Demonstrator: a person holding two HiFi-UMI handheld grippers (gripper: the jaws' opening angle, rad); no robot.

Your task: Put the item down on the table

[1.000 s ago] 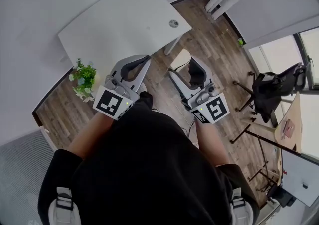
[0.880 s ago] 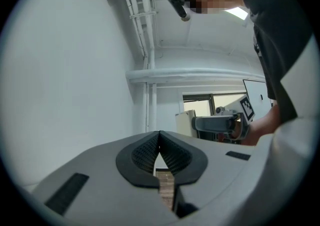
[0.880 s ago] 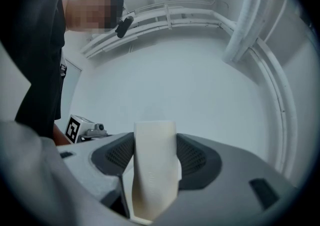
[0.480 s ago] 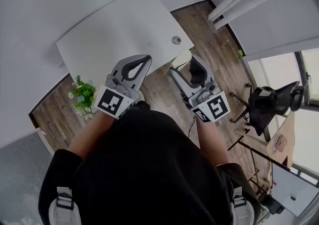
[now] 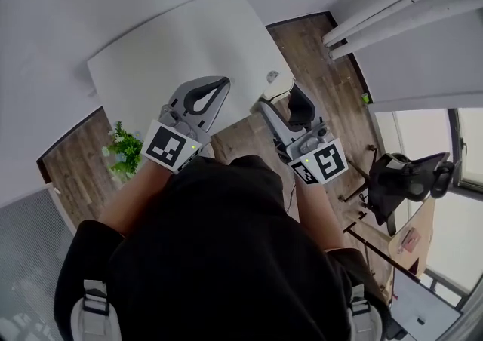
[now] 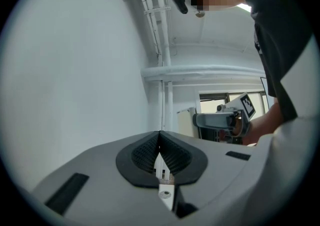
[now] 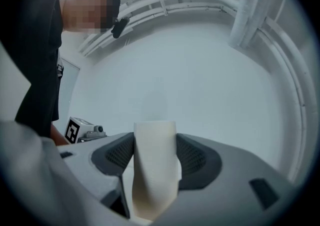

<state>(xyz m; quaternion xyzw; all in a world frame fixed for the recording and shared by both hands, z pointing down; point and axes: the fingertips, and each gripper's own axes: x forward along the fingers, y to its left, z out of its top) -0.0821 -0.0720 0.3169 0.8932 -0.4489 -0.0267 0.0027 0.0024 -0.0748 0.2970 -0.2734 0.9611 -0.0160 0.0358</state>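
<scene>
The right gripper (image 7: pixel 155 145) is clamped on the item (image 7: pixel 154 182), a pale cream, tube-like piece. It is pinched between the ribbed pads (image 7: pixel 197 157) and stands out ahead of them. The left gripper (image 6: pixel 160 145) is closed on nothing, with its pads pressed together. It is held beside the right gripper, at about the same reach.

Compared with a second ago, the white table (image 5: pixel 181 45) is found closer to both grippers in the head view. The strip of wooden floor (image 5: pixel 238 132) that was seen ahead of the jaw tips is now mostly covered. The left gripper's tips are overlaid on the table's near edge, and the right gripper's tips lie just short of the table's corner. The hold on the item is unchanged. A potted plant (image 5: pixel 124 149) is seen low on the left gripper's outer side.

This is judged to be the approach. The item is not yet set down and is probably not yet over the tabletop. Height above the table cannot be told, since both gripper views are turned up toward wall and ceiling. It is judged that the right gripper must be carried forward over the top, tipped down and lowered before it is released.
</scene>
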